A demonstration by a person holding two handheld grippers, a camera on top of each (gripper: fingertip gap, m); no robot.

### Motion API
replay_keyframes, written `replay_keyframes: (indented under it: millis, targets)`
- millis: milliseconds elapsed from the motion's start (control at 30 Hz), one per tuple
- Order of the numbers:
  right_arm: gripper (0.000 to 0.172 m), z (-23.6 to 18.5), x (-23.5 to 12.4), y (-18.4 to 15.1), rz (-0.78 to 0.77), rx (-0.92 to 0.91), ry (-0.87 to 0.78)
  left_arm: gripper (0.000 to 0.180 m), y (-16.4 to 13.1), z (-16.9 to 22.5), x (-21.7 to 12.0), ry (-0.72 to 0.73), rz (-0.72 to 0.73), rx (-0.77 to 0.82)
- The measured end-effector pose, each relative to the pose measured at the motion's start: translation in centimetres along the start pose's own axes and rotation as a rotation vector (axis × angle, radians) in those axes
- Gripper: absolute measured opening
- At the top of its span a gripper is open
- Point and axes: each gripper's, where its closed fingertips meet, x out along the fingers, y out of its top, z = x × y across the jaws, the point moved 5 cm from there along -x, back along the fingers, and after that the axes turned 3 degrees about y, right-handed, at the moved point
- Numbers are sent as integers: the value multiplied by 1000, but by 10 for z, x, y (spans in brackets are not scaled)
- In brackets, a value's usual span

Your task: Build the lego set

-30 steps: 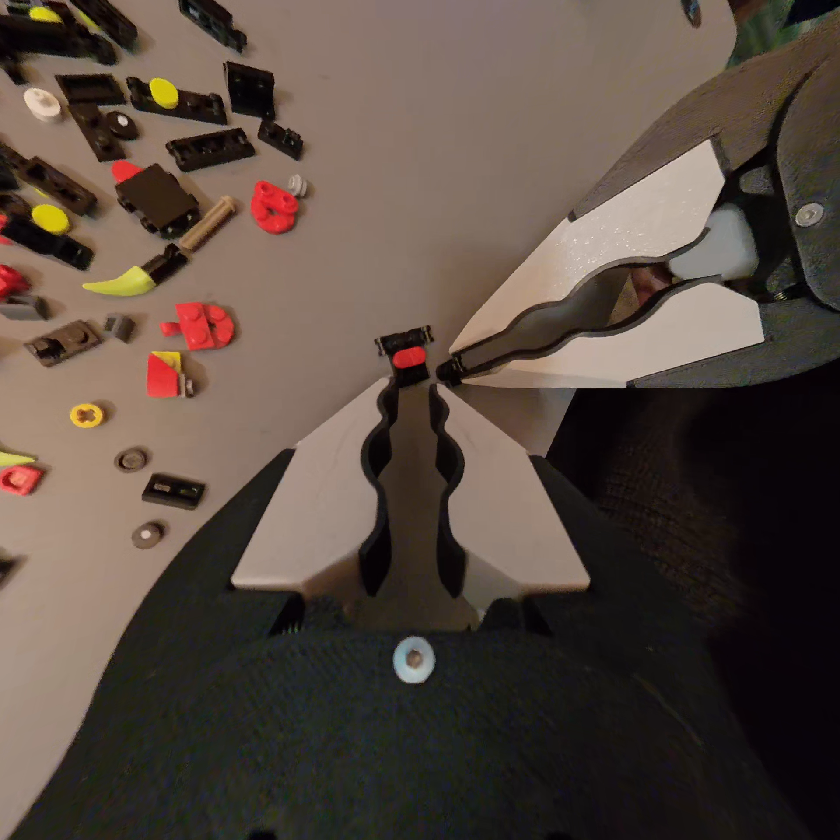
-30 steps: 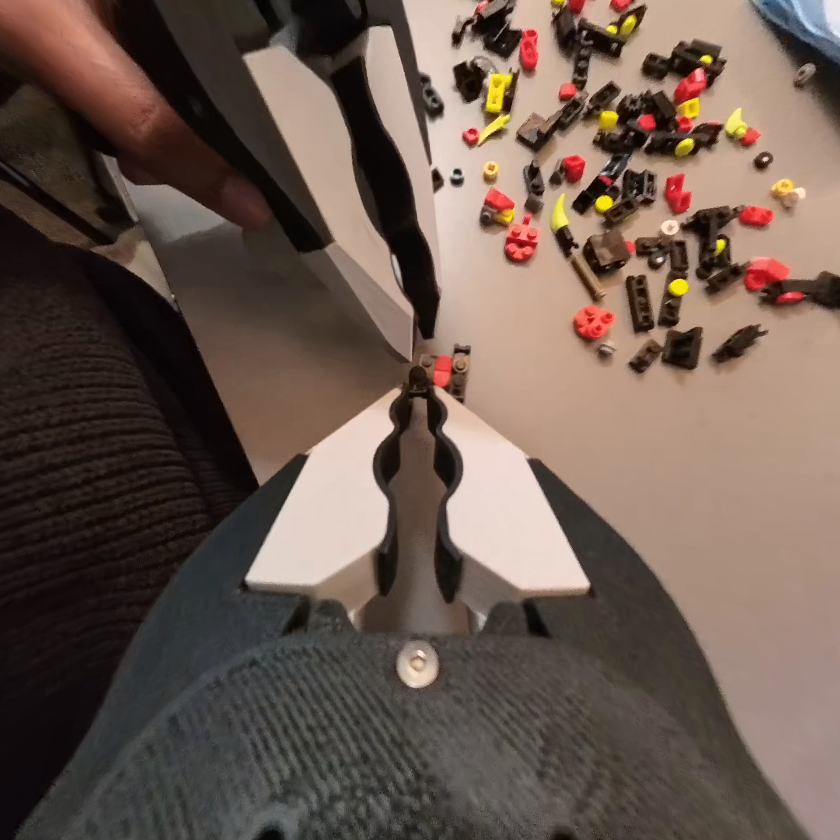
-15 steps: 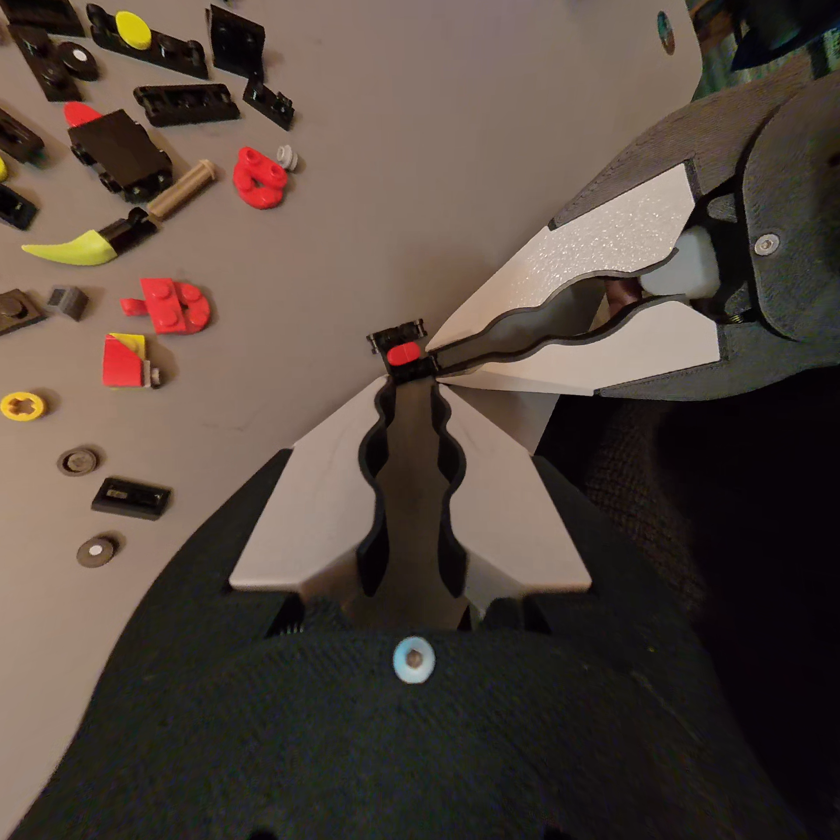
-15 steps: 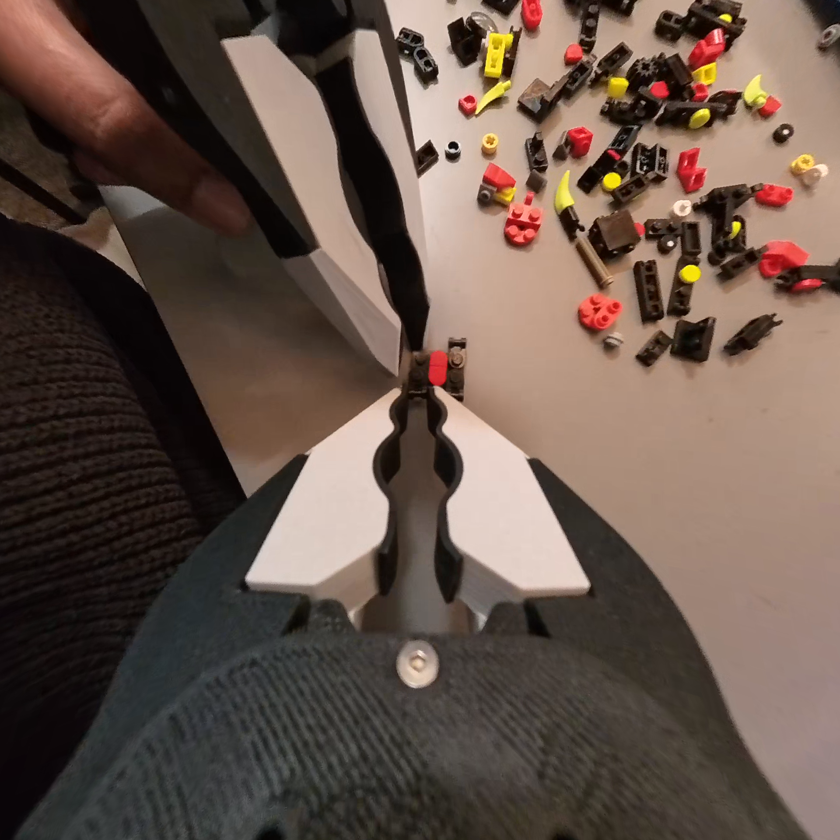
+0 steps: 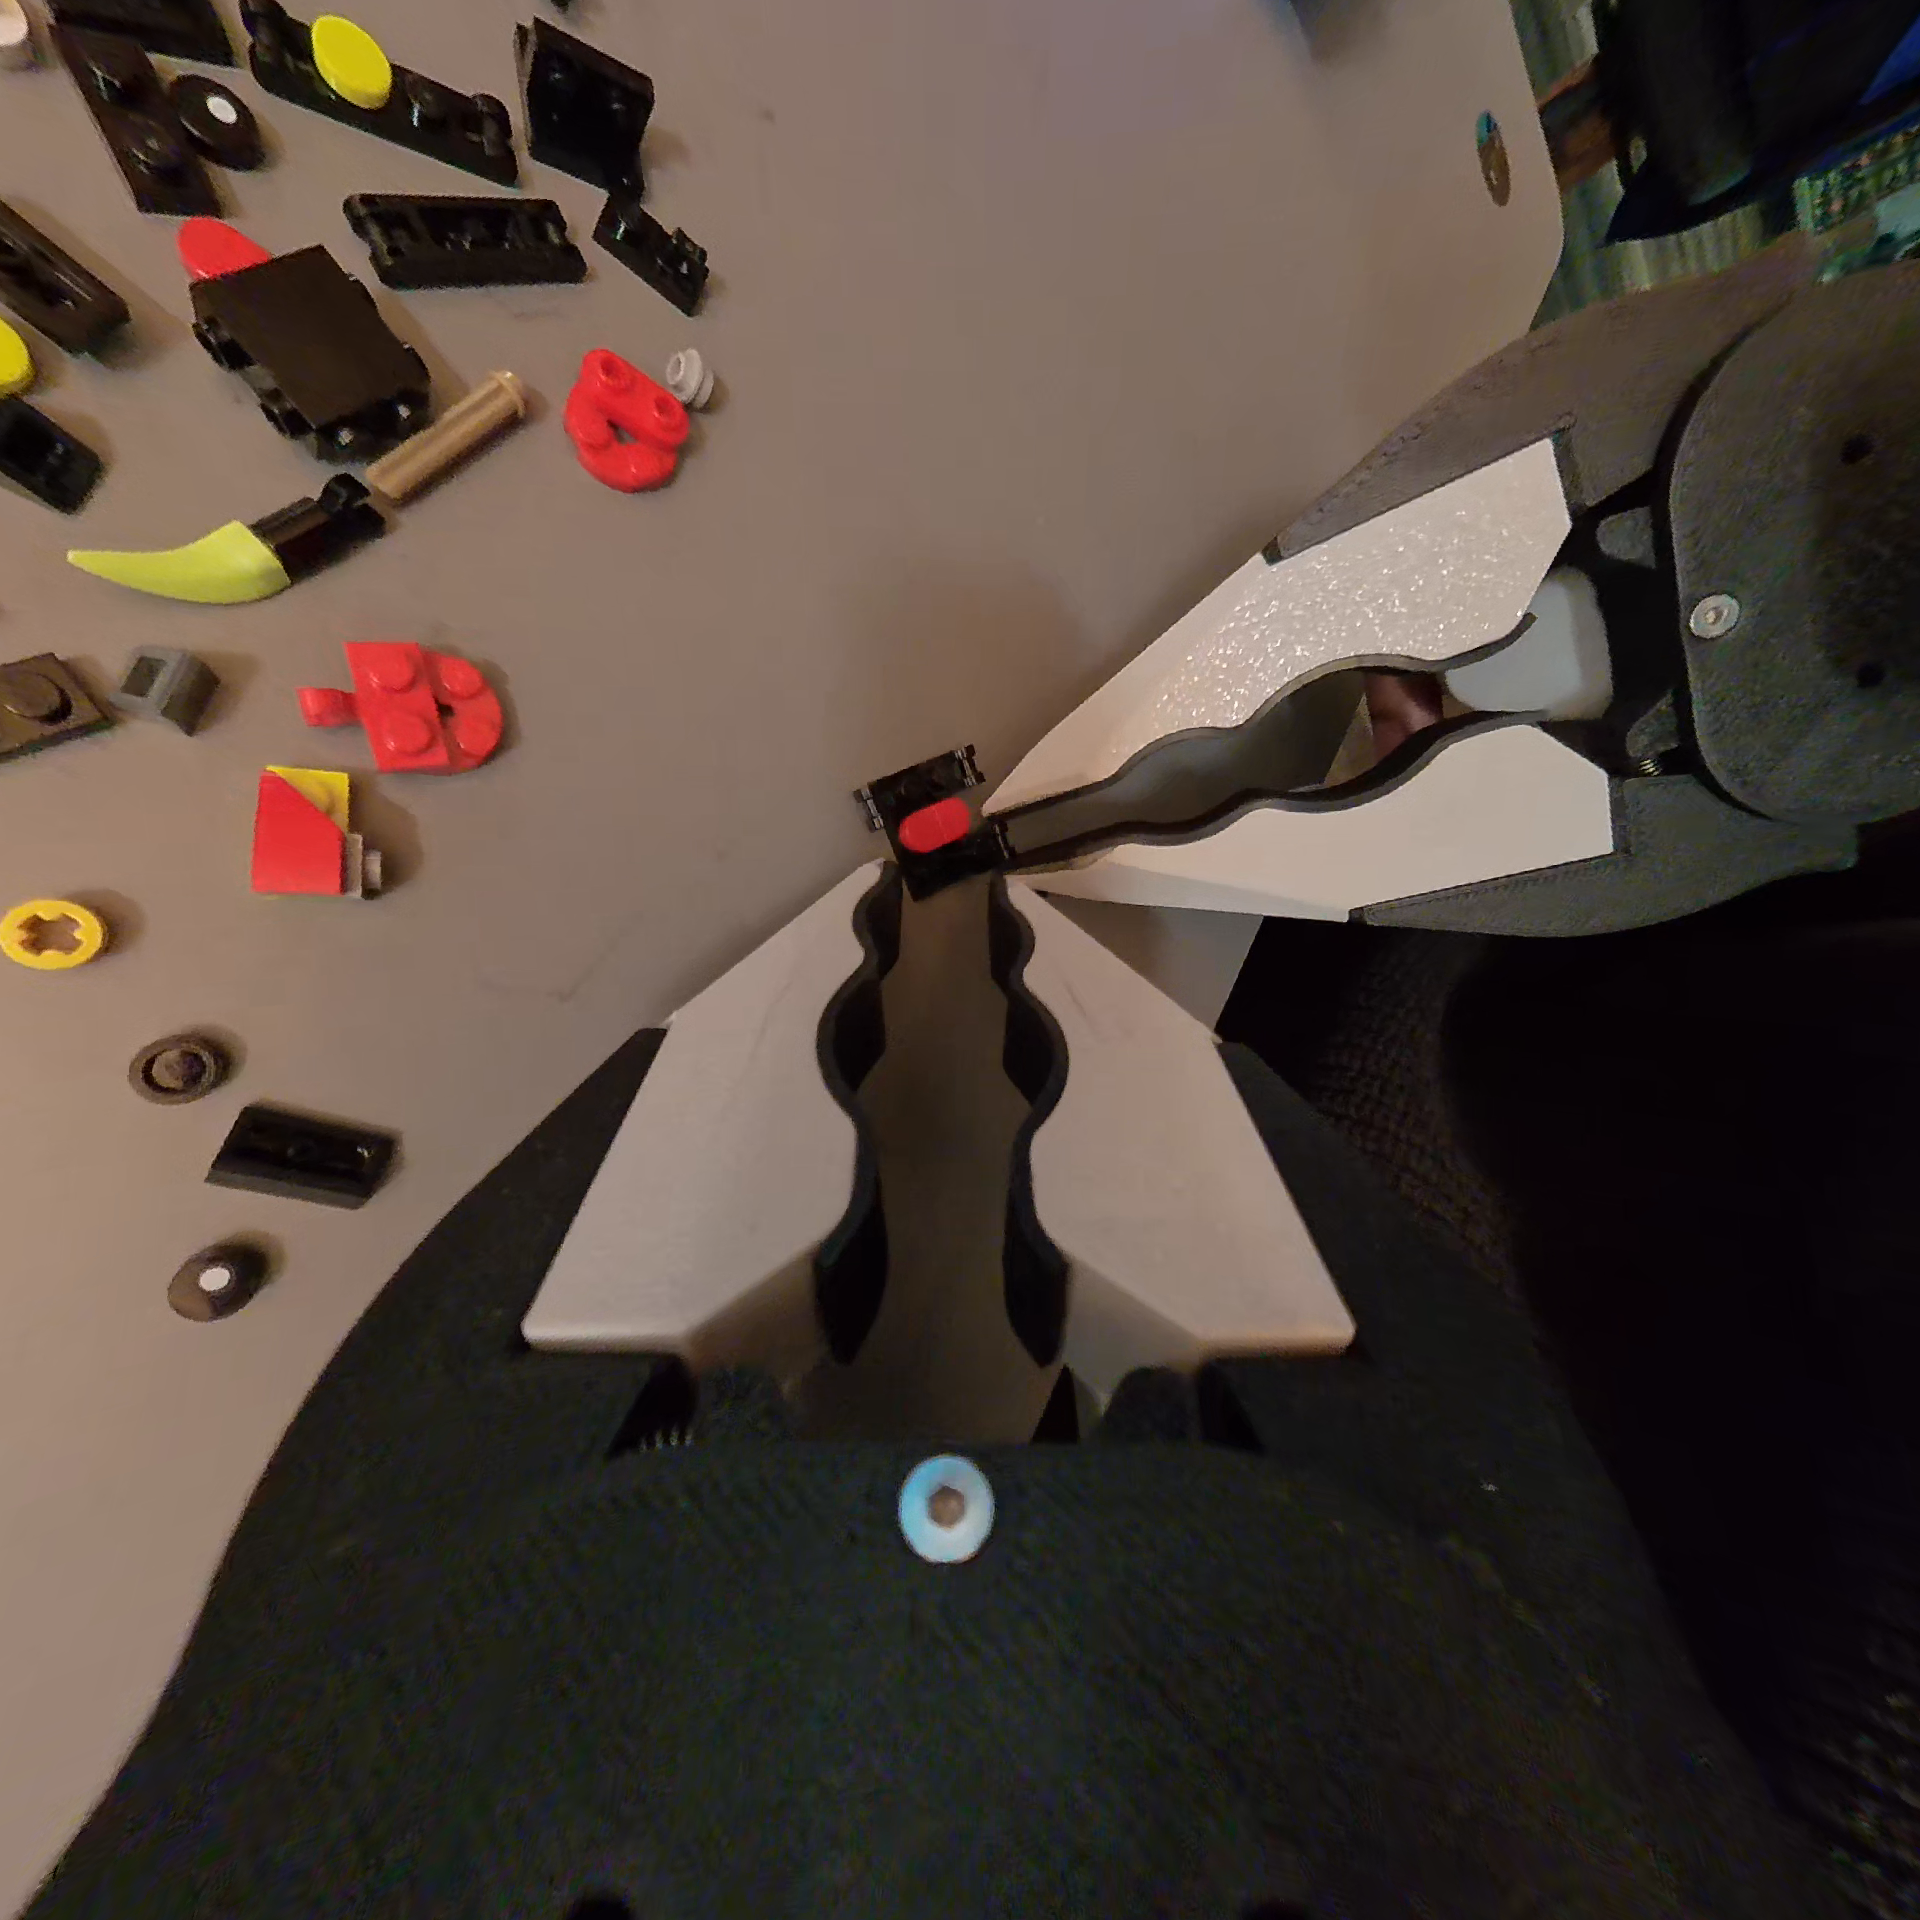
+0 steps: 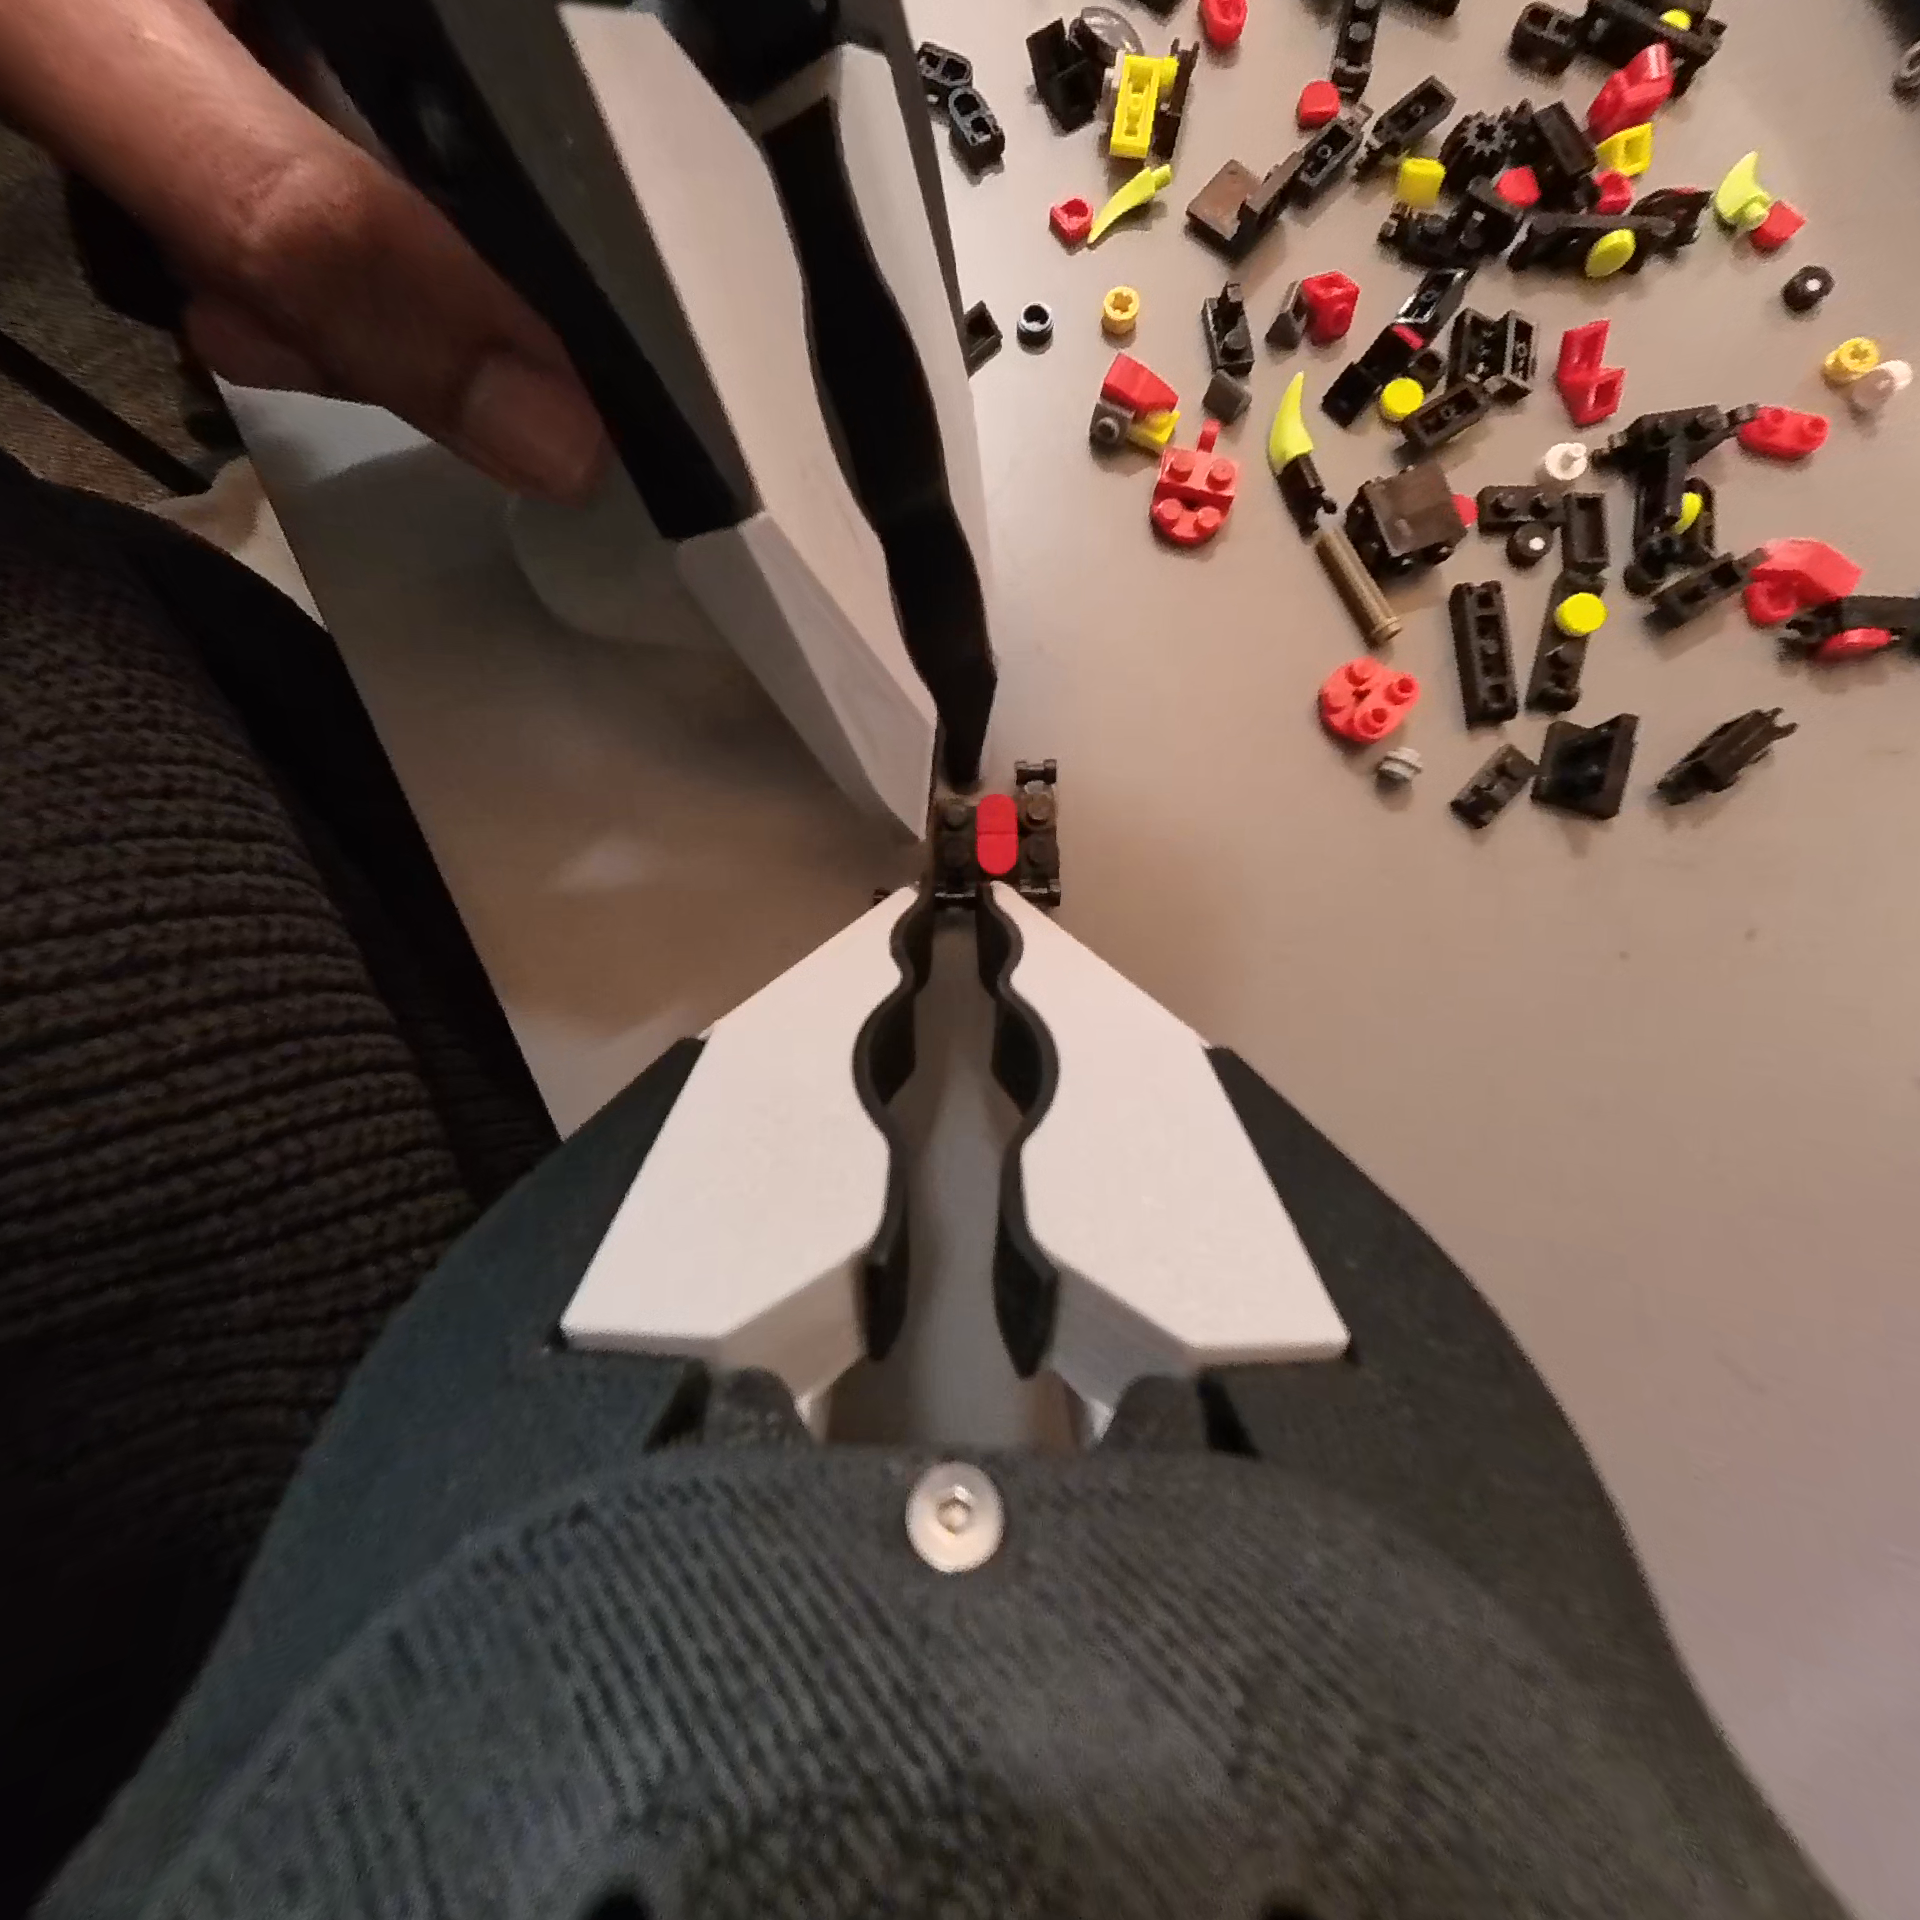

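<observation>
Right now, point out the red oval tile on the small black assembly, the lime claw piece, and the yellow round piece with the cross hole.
Red oval tile (image 5: pixel 933 828), left wrist view, its top face.
Lime claw piece (image 5: pixel 177 566), left wrist view, mid-curve.
Yellow round piece (image 5: pixel 52 933), left wrist view, its rim.

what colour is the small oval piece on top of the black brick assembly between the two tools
Red. The oval piece on the black brick assembly shows best in the left wrist view.

White wavy-edged jaws, black textured bodies, silver screws
</observation>
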Motion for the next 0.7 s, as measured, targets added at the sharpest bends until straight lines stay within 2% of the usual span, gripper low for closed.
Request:
replay_keyframes:
  millis: [700]
  targets:
    - [6,0,2,-2,-10,-11,-4,15,5,2,4,23,-23,-17]
